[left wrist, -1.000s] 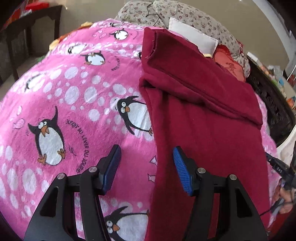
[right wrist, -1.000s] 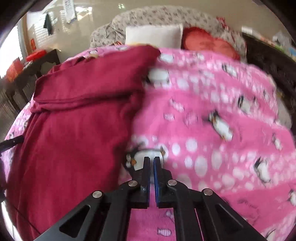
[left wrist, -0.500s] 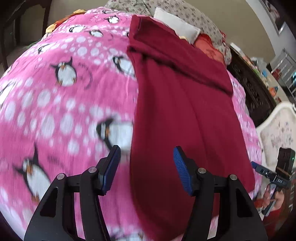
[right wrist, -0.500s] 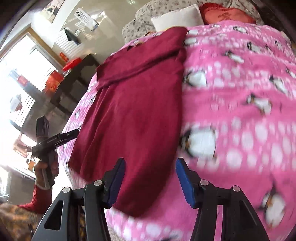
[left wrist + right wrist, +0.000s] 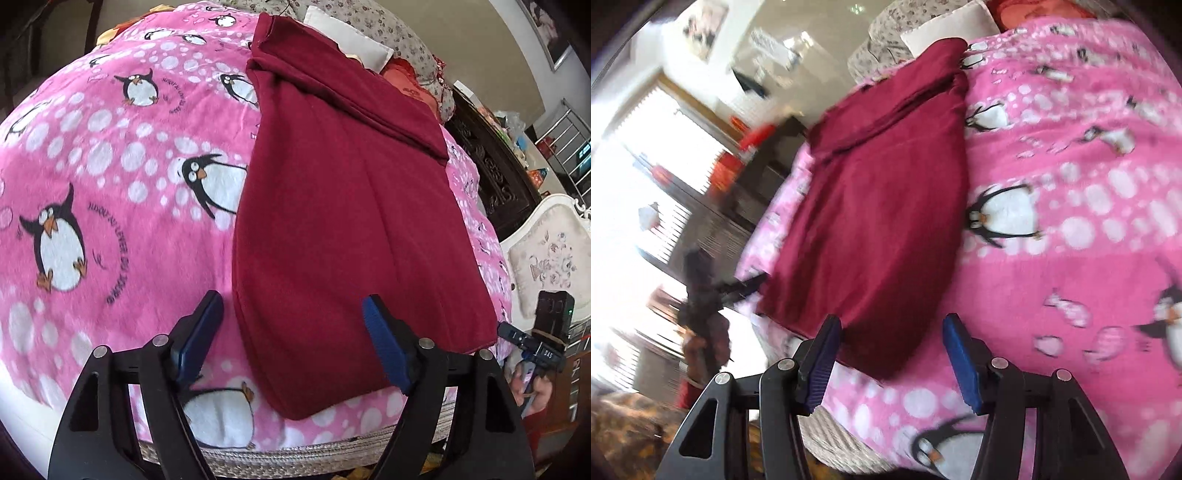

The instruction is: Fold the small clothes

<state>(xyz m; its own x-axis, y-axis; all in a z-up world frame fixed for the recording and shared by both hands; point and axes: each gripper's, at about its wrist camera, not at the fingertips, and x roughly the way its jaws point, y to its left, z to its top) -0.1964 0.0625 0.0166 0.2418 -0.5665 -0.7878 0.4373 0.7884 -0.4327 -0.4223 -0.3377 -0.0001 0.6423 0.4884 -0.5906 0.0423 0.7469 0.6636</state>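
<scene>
Both tools hover released over the maroon garment's (image 5: 343, 229) near hem on the pink penguin blanket (image 5: 110, 177); left tool (image 5: 291, 339) just widened, right tool (image 5: 890, 354) apparently empty. Each should pinch one near corner squarely.

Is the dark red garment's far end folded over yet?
Yes: the dark red fleece garment has its far end doubled back as a layered band.

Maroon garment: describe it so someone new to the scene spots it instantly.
Start from the pink penguin-print blanket that covers the bed. On it lies one dark maroon fleece garment, spread flat and long, its far end folded over into a thick band near the white pillow. It is the only plain, unpatterned dark red cloth on the blanket.
</scene>
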